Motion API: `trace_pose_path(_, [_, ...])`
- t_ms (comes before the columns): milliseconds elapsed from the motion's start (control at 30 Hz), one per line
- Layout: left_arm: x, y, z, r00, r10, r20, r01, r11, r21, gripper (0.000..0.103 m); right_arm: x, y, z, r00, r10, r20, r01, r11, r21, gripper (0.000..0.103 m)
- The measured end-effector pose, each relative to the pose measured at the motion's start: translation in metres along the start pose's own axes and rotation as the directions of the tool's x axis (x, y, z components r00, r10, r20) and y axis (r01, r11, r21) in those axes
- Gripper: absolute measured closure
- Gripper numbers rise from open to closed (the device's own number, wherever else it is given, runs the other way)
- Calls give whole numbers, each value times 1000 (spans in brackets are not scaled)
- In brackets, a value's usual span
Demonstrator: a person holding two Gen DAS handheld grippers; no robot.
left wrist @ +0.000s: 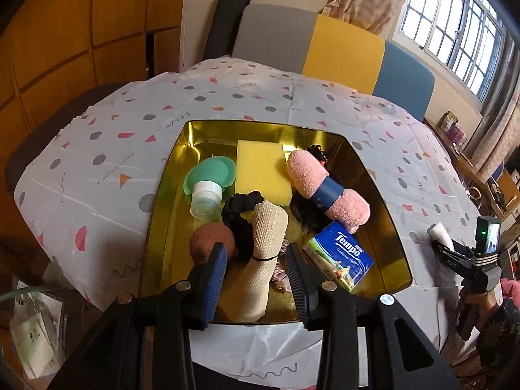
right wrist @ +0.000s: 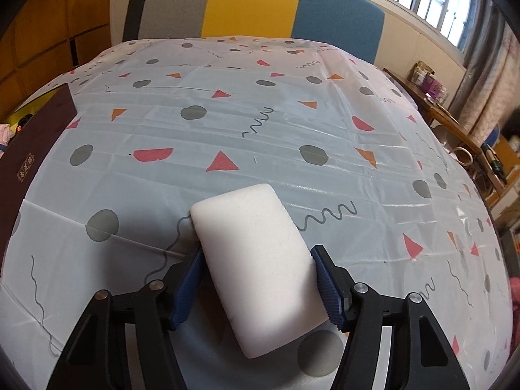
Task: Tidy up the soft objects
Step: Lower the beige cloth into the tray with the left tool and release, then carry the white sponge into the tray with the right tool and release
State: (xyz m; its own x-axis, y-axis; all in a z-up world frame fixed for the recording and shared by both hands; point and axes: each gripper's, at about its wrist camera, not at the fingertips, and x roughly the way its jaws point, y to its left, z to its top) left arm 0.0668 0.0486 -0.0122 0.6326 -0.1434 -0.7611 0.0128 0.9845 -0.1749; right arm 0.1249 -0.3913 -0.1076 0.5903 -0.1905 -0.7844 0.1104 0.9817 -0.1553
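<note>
On the bench [left wrist: 107, 149], under a white cloth [right wrist: 260, 130] printed with grey dots, pink and orange shapes and squiggles, sits one gold tray [left wrist: 383, 195] holding most of the soft things. Counted in the left view: one yellow sponge [left wrist: 261, 170], one pink towel roll [left wrist: 325, 187] with a blue band round its middle, one beige mesh roll [left wrist: 263, 260] tied with a thin black band, one brown ball [left wrist: 208, 240], one green bottle [left wrist: 209, 183] with a clear cap lying on its side, one blue Tempo tissue pack [left wrist: 341, 256], one black scrunchie [left wrist: 242, 208], and a bit of pink fabric [left wrist: 282, 279] near the front rim. Something dark lies behind the towel roll, too hidden to name.

Over the tray's near edge, the left gripper [left wrist: 258, 256] has its fingers spread to either side of the mesh roll; the left finger is just beside the ball, and I cannot tell whether either pad touches the roll.

Well to the right of the tray, the right gripper [right wrist: 256, 260] pinches one white sponge [right wrist: 256, 260] between its blue-padded fingers. This sponge is a smooth, rounded rectangular block, plain white, tilted with its far end toward the left, held above the cloth. In the right view the tray's dark outer wall shows at the far left edge.

Behind the bench stands one chair [right wrist: 253, 3] with grey, yellow and blue panels.
</note>
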Motion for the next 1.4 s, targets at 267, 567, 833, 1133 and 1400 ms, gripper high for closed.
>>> trace_pose_path(267, [-4,4,-6,1000,0,2,0,1000,-2,65,-5,3,2,999,-21,-46,25,995,96,42])
trace_pose_path(567, [-3,13,-10,1000,7,1,-7,1000,-22,65,-34,25,18,998,64,-1,-63,991,118,42])
trace_pose_path(833, [-2,17,-11,1000,6,-3,-7,999,-36,65,-83,86,45,975,204,87,-206,978,19,42])
trace_pose_path(1133, [-3,27,-12,1000,19,2,-19,998,-63,65,-133,176,64,912,387,139,-371,920,-126,42])
trace_pose_path(1400, [-10,45,-11,999,45,20,-43,994,-103,65,-143,261,68,867,493,73,-469,857,-212,41])
